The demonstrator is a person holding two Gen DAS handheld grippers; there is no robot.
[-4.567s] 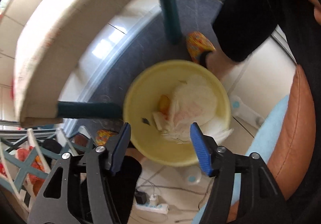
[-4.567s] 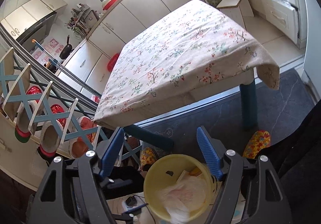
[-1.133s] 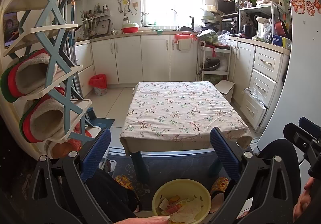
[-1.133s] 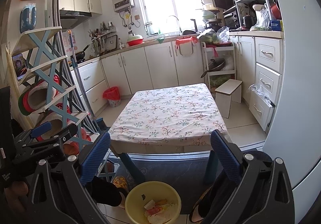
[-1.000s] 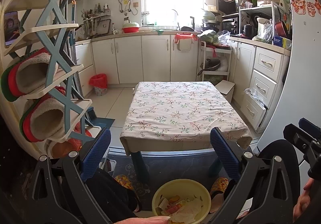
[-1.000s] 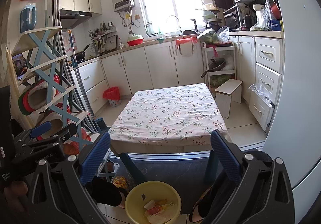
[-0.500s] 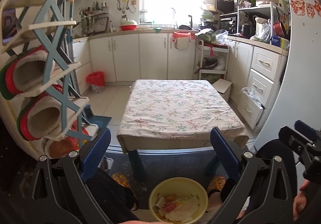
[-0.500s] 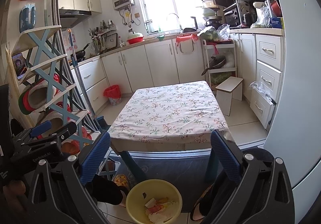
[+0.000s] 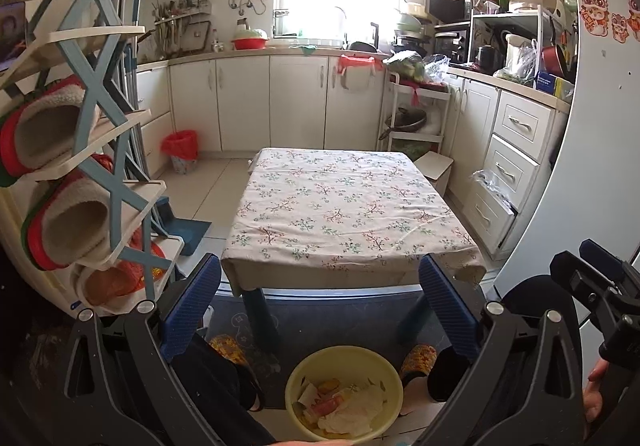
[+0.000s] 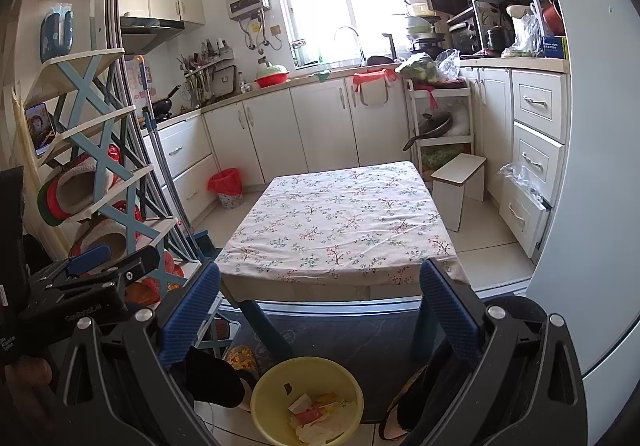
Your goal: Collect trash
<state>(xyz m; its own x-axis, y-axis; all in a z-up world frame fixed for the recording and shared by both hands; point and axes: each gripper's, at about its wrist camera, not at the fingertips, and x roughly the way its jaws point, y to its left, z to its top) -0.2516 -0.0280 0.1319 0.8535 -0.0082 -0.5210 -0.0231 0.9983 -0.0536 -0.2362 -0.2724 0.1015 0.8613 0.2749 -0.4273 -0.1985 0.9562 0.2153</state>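
A yellow bowl (image 9: 298,378) (image 10: 264,386) sits on the floor between the person's feet. It holds crumpled white tissue (image 9: 348,412) (image 10: 316,428) and red and orange wrapper scraps (image 9: 326,394) (image 10: 310,412). My left gripper (image 9: 316,298) is held high above the bowl, open, with nothing between its blue pads. My right gripper (image 10: 318,300) is also raised and open and holds nothing. Each gripper shows at the edge of the other's view. The low table (image 9: 344,206) (image 10: 340,222) with its floral cloth is bare.
A shoe rack (image 9: 80,166) with slippers stands at the left. A dark mat (image 10: 352,334) lies under the table's near legs. White cabinets (image 9: 280,102), a red-lined bin (image 9: 180,150), a small stool (image 10: 460,182) and drawers (image 9: 512,166) ring the room. A fridge (image 10: 592,166) rises at the right.
Since 4.6 s ago both grippers rose from just over the bowl to look across the kitchen. In the last second both views shifted only slightly; both stay open.
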